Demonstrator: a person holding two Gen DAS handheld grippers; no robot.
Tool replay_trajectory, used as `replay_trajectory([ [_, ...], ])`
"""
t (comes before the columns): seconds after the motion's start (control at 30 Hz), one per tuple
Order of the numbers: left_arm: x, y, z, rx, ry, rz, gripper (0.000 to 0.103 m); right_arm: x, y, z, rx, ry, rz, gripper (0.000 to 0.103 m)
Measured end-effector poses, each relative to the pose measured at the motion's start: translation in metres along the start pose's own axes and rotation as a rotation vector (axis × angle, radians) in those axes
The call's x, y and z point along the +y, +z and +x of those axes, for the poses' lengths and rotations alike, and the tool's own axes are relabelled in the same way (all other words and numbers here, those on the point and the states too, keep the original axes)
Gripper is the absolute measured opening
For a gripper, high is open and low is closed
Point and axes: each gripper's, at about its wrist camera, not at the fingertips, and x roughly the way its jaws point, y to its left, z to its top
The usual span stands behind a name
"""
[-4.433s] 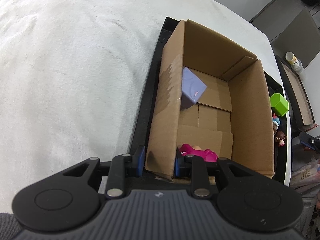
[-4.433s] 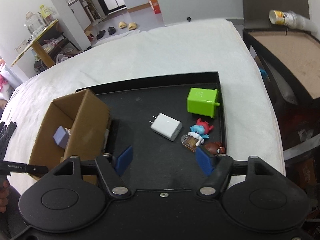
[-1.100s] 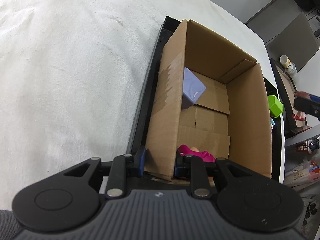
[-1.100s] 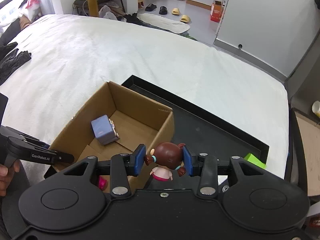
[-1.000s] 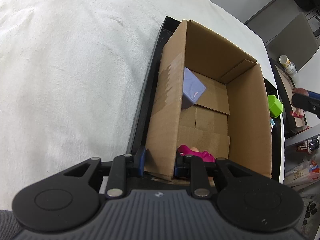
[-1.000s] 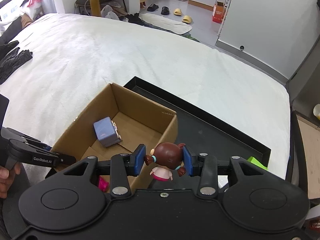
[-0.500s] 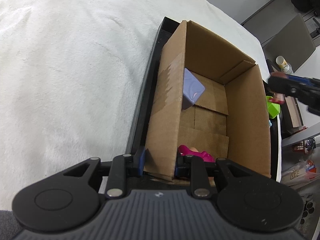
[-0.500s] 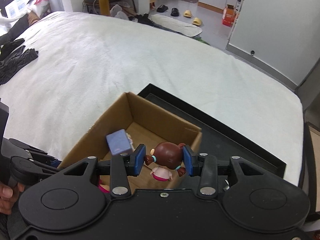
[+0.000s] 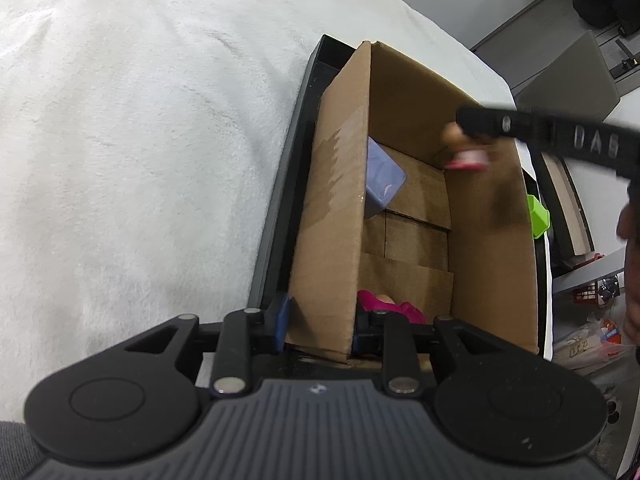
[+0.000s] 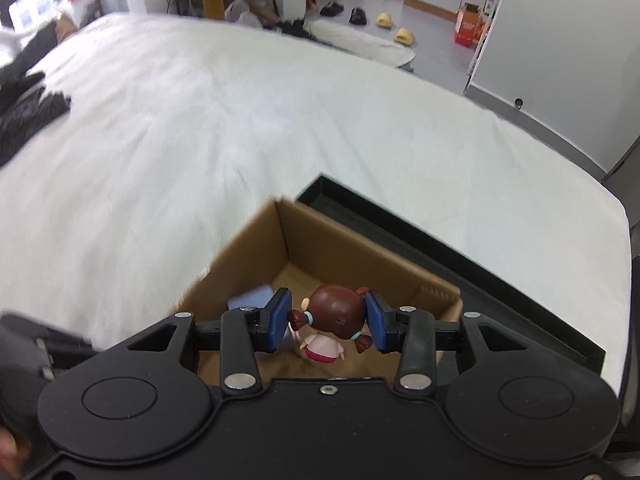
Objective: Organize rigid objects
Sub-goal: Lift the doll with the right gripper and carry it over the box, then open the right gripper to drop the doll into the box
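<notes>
The left gripper (image 9: 320, 326) clenched the brown cardboard box's (image 9: 492, 248) near wall, steadying it, while the right gripper (image 10: 327, 320), fingers just easing, carried the brown-haired doll figurine (image 10: 334, 322) over its opening at lower centre.

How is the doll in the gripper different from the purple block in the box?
The doll hangs in the right gripper above the cardboard box; the purple block leans against the box's wall. The doll is rounded, brown-haired and pink-dressed; the block is plain and boxy. Both are small toys.
</notes>
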Motion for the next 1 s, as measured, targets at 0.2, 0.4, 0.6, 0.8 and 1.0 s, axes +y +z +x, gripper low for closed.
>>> replay_trajectory([
  [0.2,0.001,0.001,0.001,-0.005,-0.007,-0.002,0.029,-0.008,0.004,-0.006,-0.018,0.016,0.012,0.044],
  [0.4,0.002,-0.001,-0.002,-0.009,-0.006,-0.003,0.029,-0.018,-0.007,-0.009,0.013,0.019,0.016,0.044],
  [0.6,-0.003,-0.002,-0.003,-0.012,0.01,0.004,0.029,-0.028,-0.019,-0.021,0.019,0.015,0.034,0.044],
  [0.8,-0.003,-0.001,-0.004,-0.01,0.013,-0.006,0.029,-0.04,-0.032,-0.034,0.012,0.013,0.06,0.045],
  [1.0,-0.007,-0.001,-0.004,-0.012,0.027,0.0,0.029,-0.053,-0.045,-0.043,0.005,0.003,0.088,0.047],
])
